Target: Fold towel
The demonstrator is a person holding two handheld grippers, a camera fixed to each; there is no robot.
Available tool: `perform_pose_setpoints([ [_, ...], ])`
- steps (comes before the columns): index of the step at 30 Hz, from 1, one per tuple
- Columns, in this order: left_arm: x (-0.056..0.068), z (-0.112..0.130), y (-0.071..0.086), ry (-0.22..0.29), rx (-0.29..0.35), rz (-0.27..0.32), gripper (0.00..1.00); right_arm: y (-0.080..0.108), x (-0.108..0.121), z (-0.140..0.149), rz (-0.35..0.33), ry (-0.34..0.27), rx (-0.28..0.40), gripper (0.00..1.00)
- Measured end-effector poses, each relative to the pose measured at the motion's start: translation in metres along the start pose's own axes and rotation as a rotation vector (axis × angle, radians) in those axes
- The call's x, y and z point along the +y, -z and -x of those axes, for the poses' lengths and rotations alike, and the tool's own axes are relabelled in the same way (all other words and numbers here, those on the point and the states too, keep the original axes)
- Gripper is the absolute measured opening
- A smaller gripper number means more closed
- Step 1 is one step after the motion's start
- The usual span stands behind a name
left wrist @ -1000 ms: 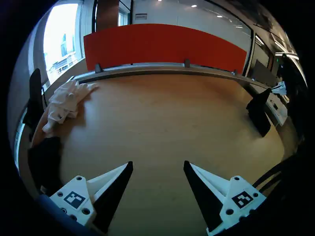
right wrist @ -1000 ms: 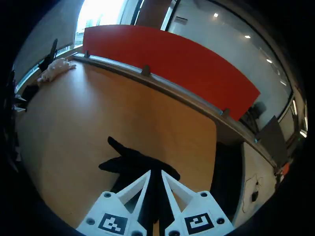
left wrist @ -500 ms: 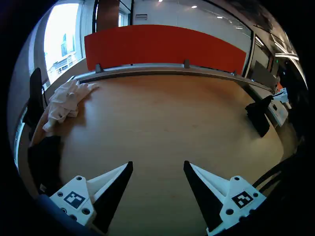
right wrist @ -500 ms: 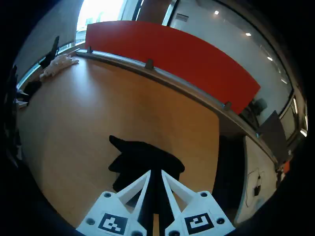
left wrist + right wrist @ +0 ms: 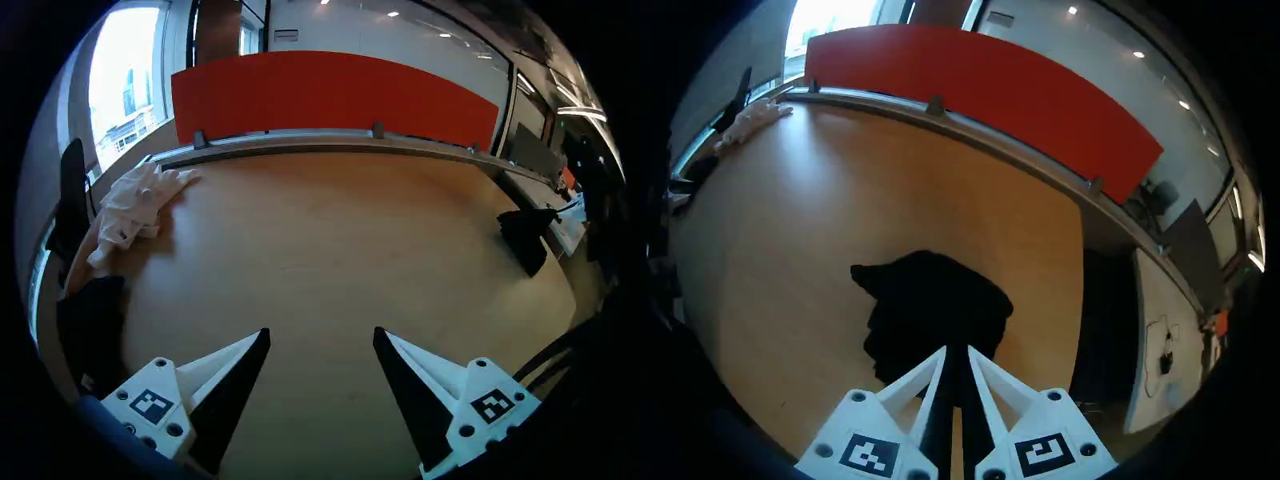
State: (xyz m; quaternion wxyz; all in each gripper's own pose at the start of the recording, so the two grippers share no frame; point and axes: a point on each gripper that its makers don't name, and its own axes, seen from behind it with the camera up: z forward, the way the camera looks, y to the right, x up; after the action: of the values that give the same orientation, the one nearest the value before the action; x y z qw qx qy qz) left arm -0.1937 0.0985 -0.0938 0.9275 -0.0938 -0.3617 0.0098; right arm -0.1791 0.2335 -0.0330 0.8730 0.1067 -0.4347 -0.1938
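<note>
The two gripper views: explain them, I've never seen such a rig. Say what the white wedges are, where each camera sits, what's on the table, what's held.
A person holds a two-finger gripper in each hand. Each carries a fisheye camera looking along its fingers, the white wedges. The left gripper view shows the left gripper open, empty, over a wooden table; a white cloth lies at its far left. The right gripper view shows the right gripper shut on a black towel by the table's right edge.
</note>
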Motion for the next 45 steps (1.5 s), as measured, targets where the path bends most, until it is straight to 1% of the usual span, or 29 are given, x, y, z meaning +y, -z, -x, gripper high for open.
perform_pose_setpoints([
  [9,0.001,-0.001,0.0,-0.006,0.0,0.002,0.96,-0.003,0.007,0.027,0.019,-0.03,-0.05,0.04],
  [23,-0.001,0.0,0.0,-0.01,-0.008,-0.008,0.96,-0.018,0.014,0.067,0.031,-0.084,-0.142,0.04],
  [36,-0.003,0.0,0.0,-0.018,-0.017,-0.021,0.96,-0.033,0.02,0.091,0.043,-0.139,-0.202,0.04],
  [41,-0.004,0.001,-0.001,-0.015,-0.021,-0.026,0.96,-0.039,0.022,0.098,0.049,-0.165,-0.221,0.04],
  [45,-0.004,0.002,-0.001,-0.014,-0.024,-0.029,0.96,-0.042,0.025,0.101,0.056,-0.173,-0.234,0.04],
])
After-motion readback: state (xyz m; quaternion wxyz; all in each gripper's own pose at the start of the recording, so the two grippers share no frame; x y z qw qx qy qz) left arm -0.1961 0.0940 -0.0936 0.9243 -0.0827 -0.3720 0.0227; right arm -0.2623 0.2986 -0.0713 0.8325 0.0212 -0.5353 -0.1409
